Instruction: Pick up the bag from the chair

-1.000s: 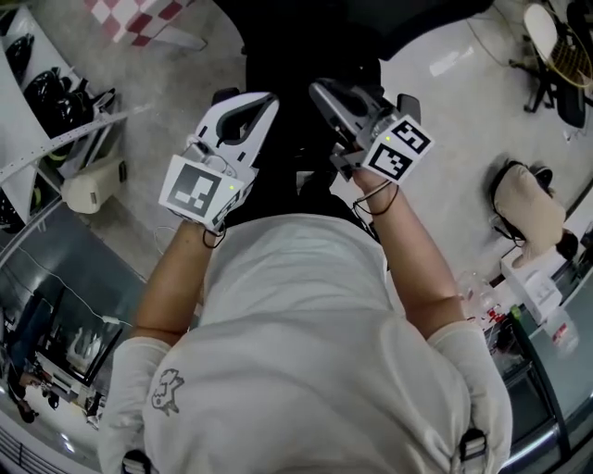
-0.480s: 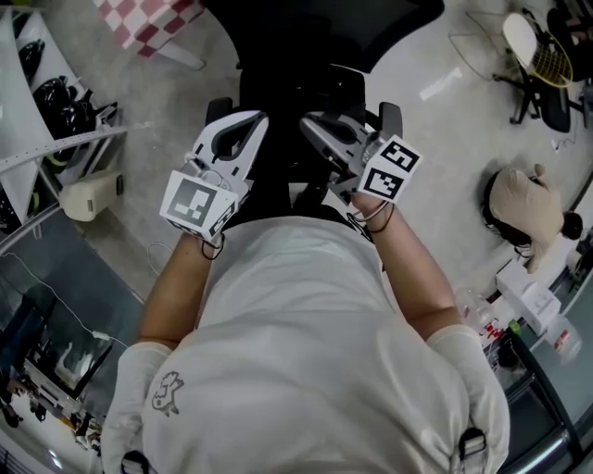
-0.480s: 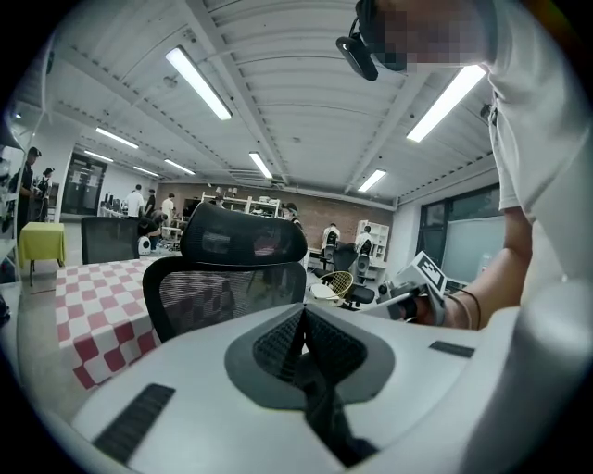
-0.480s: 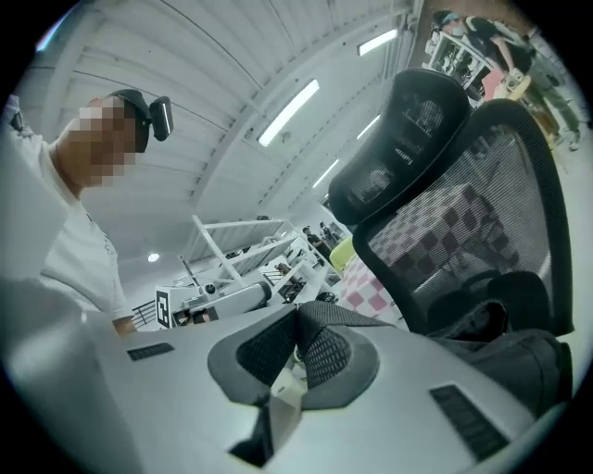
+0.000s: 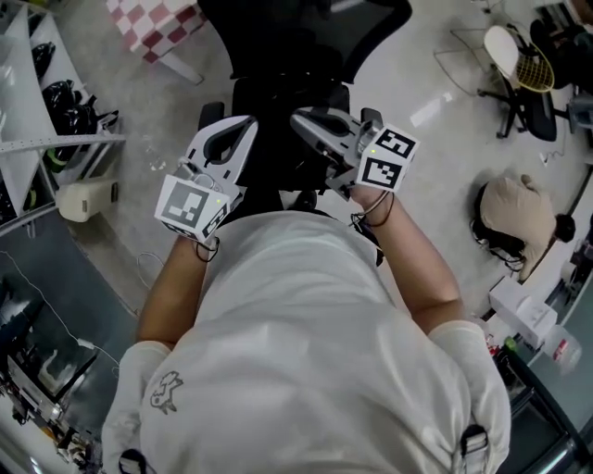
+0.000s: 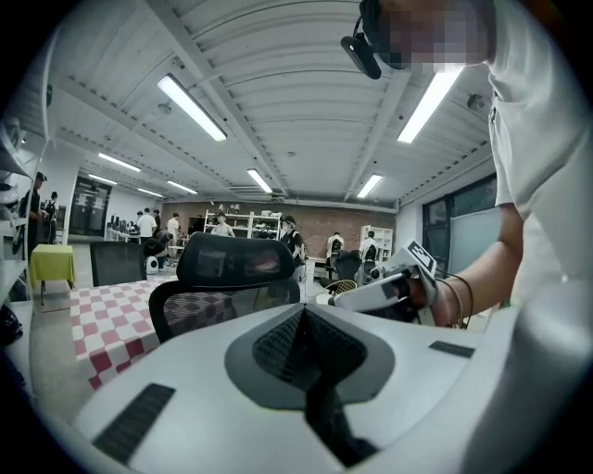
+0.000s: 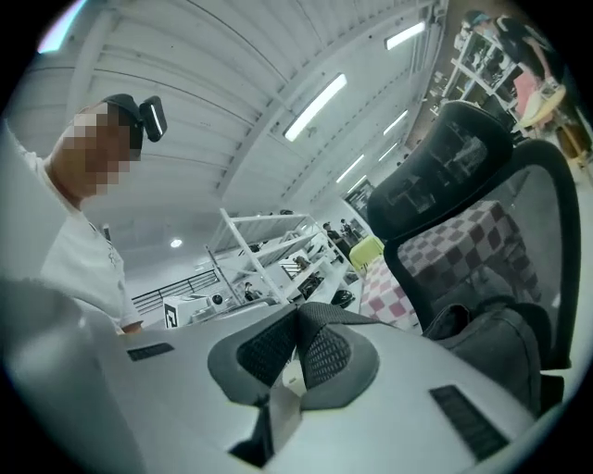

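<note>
A black mesh office chair [image 5: 306, 37] stands right in front of me, also in the left gripper view [image 6: 227, 264] and the right gripper view [image 7: 463, 157]. A dark grey bag [image 7: 496, 347] lies on its seat against the backrest. From the head view the bag cannot be told from the black seat. My left gripper [image 5: 241, 125] hovers over the seat's left side, shut with nothing in its jaws [image 6: 301, 310]. Beside it my right gripper [image 5: 299, 118] is shut too, pads together [image 7: 298, 315], level, left of the bag and apart from it.
A red-and-white checked table [image 5: 153, 23] stands behind the chair at left. Shelving [image 5: 37, 102] and a white container [image 5: 85, 196] lie to the left. A beige bundle [image 5: 519, 213] and another chair with a racket [image 5: 523, 60] are on the floor at right.
Both grippers have risen side by side and drifted slightly left over the chair. The chair's backrest shows more at the top of the head view. Both grippers' jaws look unchanged.
</note>
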